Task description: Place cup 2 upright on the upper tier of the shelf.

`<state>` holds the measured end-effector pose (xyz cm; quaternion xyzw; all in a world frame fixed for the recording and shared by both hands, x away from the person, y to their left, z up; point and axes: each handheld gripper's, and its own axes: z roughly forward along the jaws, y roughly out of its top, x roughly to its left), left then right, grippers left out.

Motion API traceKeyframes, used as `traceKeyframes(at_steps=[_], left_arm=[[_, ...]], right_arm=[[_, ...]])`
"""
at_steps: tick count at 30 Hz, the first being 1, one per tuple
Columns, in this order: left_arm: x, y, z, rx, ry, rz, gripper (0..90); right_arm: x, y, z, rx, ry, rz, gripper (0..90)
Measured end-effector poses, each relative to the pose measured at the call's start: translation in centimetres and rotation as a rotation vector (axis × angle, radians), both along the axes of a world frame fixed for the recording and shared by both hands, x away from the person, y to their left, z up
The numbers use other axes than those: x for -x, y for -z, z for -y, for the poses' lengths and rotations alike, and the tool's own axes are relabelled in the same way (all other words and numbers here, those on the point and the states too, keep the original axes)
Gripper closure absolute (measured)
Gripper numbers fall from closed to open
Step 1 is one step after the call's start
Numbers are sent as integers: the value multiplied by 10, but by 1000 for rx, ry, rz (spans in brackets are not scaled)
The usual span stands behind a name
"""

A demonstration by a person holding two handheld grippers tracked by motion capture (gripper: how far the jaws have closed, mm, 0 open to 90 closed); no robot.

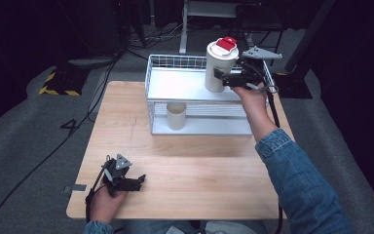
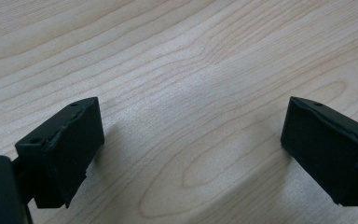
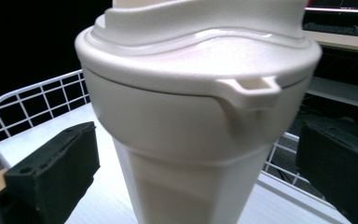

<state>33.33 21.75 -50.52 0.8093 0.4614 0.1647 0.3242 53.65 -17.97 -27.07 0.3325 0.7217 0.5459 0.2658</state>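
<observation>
High view: a tall white cup (image 1: 220,66) with a red-topped lid is seen on the top shelf of the wire rack (image 1: 152,80). The right gripper (image 1: 222,77) is placed around the cup, one jaw on each side, so it can be gripped or let go. Whether the pads press on it cannot be told. A small cup (image 1: 176,115) is kept on the rack's lower shelf. In front of the rack, the left gripper (image 1: 140,181) is rested on the surface (image 1: 199,165), jaws spread, nothing held.

A cream tumbler (image 3: 191,154) (lid on, tab at two o'clock) stands between the right hand-held gripper (image 3: 200,186) jaws, wire rack (image 3: 32,100) behind.
</observation>
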Motion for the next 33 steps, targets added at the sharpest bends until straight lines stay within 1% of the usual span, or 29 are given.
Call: traceKeyframes(at_steps=[5,8,14,15,17,22,26,33], left_arm=[[0,0,0,0,0,0,64],[0,0,0,0,1,-2,64],[0,0,0,0,1,-2,64],[0,0,0,0,1,-2,64],[0,0,0,0,0,0,64],[0,0,0,-1,2,-2,63],[0,0,0,-1,1,-2,64],[0,0,0,0,0,0,64]], right_arm=[[7,-5,7,13,-6,-1,0],[18,-9,14,28,-19,3,1],[34,-13,26,23,-40,5,7],[37,-14,30,27,-46,12,7],[42,-15,34,24,-53,4,7],[55,-14,45,37,-67,-5,8],[65,-13,54,48,-74,2,8],[82,-5,70,71,-86,-19,12]])
